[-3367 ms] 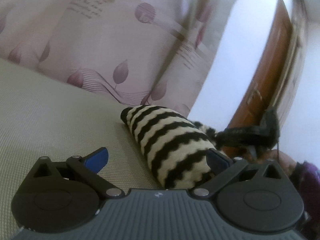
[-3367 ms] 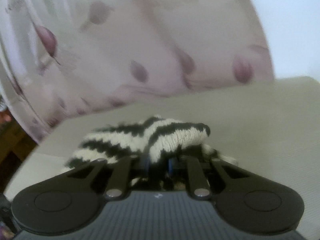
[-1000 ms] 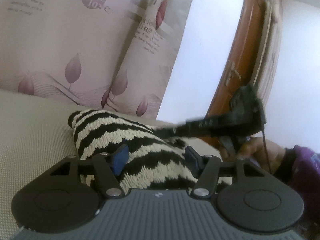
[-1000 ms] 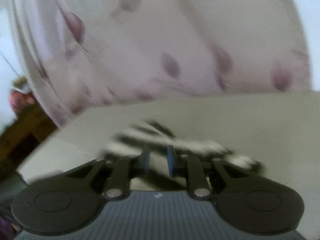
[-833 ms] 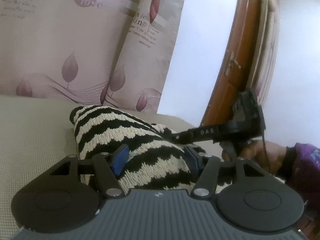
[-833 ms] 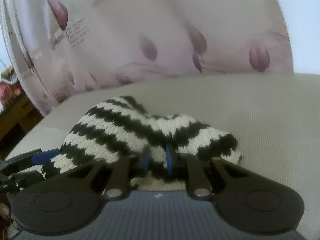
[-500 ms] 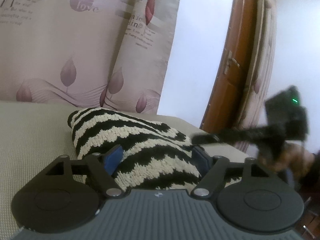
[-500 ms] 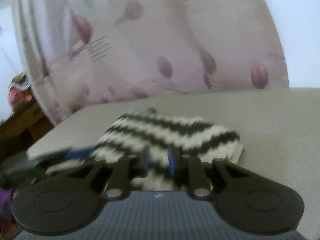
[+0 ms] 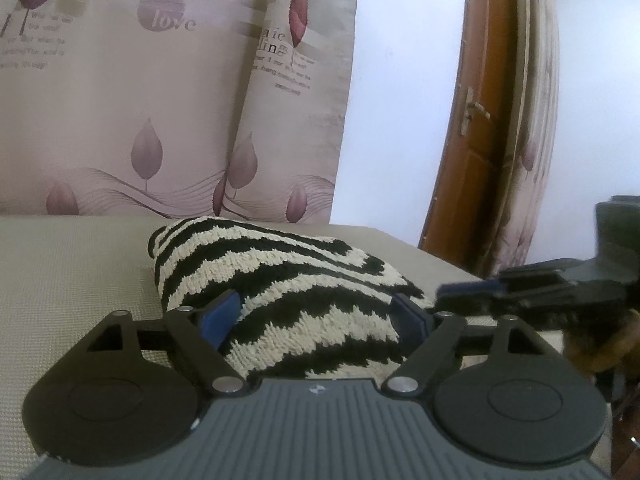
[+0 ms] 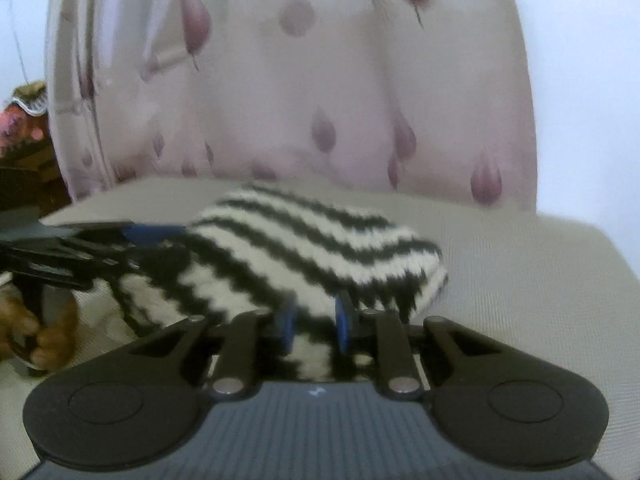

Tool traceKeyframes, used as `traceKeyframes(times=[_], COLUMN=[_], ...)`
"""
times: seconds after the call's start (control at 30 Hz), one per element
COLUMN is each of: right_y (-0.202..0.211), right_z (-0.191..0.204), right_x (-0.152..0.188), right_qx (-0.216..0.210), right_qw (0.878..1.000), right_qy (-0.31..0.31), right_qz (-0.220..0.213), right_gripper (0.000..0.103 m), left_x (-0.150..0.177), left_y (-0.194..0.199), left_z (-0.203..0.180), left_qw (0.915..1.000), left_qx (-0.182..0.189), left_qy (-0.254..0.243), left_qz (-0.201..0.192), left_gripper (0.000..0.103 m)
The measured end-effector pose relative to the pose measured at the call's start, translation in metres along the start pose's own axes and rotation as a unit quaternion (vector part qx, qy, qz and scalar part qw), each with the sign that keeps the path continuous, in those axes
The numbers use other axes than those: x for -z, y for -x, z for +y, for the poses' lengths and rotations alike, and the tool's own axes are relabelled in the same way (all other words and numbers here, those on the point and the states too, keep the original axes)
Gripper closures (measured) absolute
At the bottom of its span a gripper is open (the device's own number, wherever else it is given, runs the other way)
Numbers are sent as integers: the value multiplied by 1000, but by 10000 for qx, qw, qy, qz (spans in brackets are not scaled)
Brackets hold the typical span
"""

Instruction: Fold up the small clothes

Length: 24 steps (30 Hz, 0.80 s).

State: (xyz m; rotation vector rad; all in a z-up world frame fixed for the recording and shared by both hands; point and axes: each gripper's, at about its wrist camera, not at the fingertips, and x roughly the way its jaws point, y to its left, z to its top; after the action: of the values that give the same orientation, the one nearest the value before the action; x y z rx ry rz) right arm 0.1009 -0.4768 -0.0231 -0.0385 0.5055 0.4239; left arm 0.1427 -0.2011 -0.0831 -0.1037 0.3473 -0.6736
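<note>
A black-and-cream zigzag striped knitted garment [image 9: 280, 280] lies folded in a thick bundle on the beige surface [image 9: 72, 264]. My left gripper [image 9: 316, 316] is open, its blue pads either side of the bundle's near end. My right gripper [image 10: 314, 322] has its blue pads close together with a thin part of the garment [image 10: 304, 248] between them. In the left wrist view the right gripper [image 9: 472, 292] shows at the bundle's right end. In the right wrist view the left gripper [image 10: 132, 236] reaches in from the left.
Pink leaf-print curtains [image 9: 160, 100] hang behind the beige surface. A brown door [image 9: 468, 140] and white wall [image 9: 400, 100] stand at the right. The surface edge [image 10: 120, 196] drops off at the left in the right wrist view, with dark furniture [image 10: 24, 176] beyond.
My left gripper's jaws have opened wider around the bundle. My right gripper has swung round the bundle's end and away to the right, still pinching the knit. The garment has settled flatter.
</note>
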Motion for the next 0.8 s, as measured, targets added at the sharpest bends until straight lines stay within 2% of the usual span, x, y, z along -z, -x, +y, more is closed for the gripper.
traceKeyframes(times=[0.07, 0.13, 0.2, 0.37, 0.8], right_y=[-9, -9, -9, -6, -4], right_z=[7, 3, -4, -5, -5], right_x=[13, 28, 28, 28, 27], right_qx=[263, 291, 275, 236, 230], right_qw=[9980, 9986, 9991, 9993, 9992], right_qy=[398, 328, 67, -13, -66], right_qz=[418, 300, 305, 306, 319], right_gripper=[84, 84, 84, 84, 84], left_x=[0, 1, 1, 1, 1], left_y=[-1, -1, -2, -4, -8], left_z=[-2, -5, -7, -6, -10], left_qw=[10000, 9999, 9997, 9988, 9969], left_qx=[-37, -84, -179, -460, -701], left_qy=[-72, -108, -137, -93, -236], left_qz=[21, 40, 51, 140, 262], left_gripper=[20, 20, 18, 10, 10])
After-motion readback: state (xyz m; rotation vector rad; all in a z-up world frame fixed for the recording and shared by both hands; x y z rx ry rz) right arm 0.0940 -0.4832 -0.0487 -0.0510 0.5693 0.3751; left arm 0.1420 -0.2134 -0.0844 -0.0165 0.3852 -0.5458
